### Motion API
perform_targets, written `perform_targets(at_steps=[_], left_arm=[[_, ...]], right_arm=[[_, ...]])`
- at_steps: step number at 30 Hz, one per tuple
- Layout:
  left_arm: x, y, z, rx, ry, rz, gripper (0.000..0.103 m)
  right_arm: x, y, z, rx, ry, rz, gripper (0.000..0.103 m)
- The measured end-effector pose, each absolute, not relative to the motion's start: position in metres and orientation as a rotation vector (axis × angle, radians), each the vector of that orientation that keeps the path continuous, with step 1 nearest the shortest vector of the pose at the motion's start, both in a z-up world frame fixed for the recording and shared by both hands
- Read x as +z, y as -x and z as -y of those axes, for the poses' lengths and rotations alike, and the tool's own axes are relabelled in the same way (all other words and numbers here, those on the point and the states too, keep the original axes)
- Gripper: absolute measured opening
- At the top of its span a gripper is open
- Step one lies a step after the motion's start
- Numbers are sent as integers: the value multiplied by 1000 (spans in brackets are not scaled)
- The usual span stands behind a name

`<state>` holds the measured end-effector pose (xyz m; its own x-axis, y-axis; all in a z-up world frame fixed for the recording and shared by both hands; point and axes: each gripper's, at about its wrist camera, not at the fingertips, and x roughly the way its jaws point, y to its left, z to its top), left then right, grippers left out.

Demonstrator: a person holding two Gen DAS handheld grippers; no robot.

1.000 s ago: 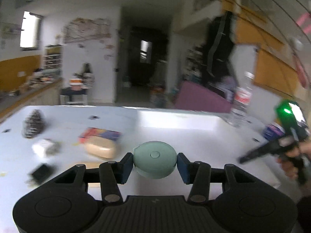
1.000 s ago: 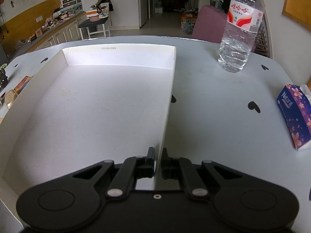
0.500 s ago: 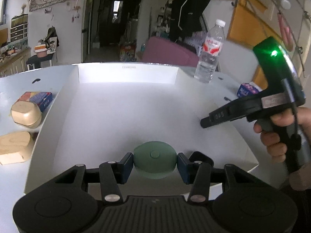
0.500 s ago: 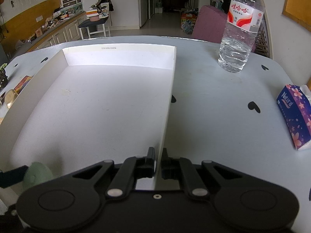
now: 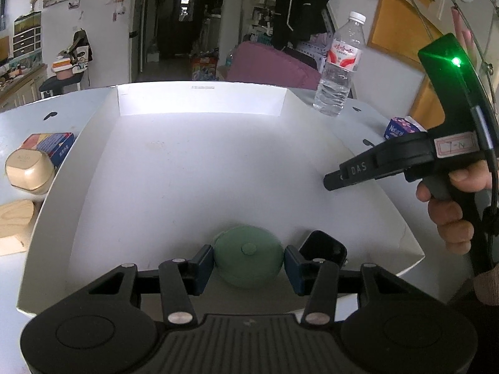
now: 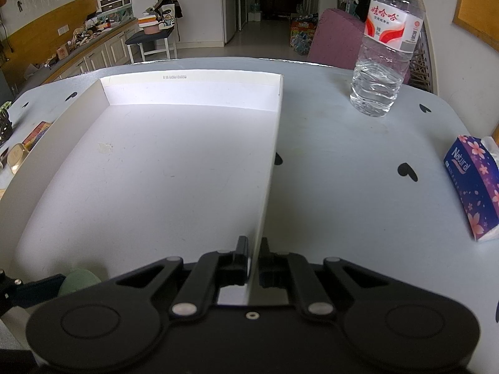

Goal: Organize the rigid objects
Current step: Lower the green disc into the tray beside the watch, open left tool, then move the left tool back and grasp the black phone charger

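The left gripper [image 5: 248,261] hung low over the near end of a white tray [image 5: 199,99], its blue fingers [image 5: 204,265] clamped on either side of a round green case [image 5: 248,257]. The case sat inside the tray, close to its near wall; whether it touched the tray floor cannot be told. Just right of the case, partly behind the right finger, lay a small black box [image 5: 324,244], also within the tray.

The right gripper [image 6: 254,260] had its fingers [image 6: 241,257] closed on the tray's right wall near the front corner, one finger inside and one outside. In the left wrist view that gripper [image 5: 332,182] reached in from the right, held by a hand [image 5: 452,205], with a green light glowing on top of its body. In the right wrist view the case [image 6: 79,282] and a blue fingertip showed at the lower left, inside the tray.

On the surface [image 6: 358,171] left of the tray lay a beige rounded box [image 5: 29,173], touching a colourful carton [image 5: 51,146] behind it, and a pale wooden block [image 5: 15,218] nearer the camera. Right of the tray stood a water bottle [image 6: 385,46], upright, beyond the far corner, and a tissue pack [image 6: 472,184] lay well apart toward the surface's right edge.
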<state>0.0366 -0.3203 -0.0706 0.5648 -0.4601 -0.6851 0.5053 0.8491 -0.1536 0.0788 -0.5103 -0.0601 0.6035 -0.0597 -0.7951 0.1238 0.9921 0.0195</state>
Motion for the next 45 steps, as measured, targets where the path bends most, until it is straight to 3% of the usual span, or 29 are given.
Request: perform_targets(at_steps=[2,9,17,23,34,45], left_arm=[[-70,-38,321,-564,-58,-791,61],[-63,-34,319,-564,-47,-773,66],[-42,-10,314,-579,-56,-693,95],[-28,7,307,-574,-66,-650,102],[-11,27,284,-514,-79,-587,103],[5,24,212,-331,-40,-467,103]], right_arm=[[-60,-79,510,-106,-75,-917,6],[-60,-79,510,-106,-75,-917,6],[-60,-79,510,-107,-74,-917,6],[-60,-79,510,-106,-73,-917,6],[-60,-79,510,-107,-73,-917,6],[-60,-79,510,-105,-74,-916,6]])
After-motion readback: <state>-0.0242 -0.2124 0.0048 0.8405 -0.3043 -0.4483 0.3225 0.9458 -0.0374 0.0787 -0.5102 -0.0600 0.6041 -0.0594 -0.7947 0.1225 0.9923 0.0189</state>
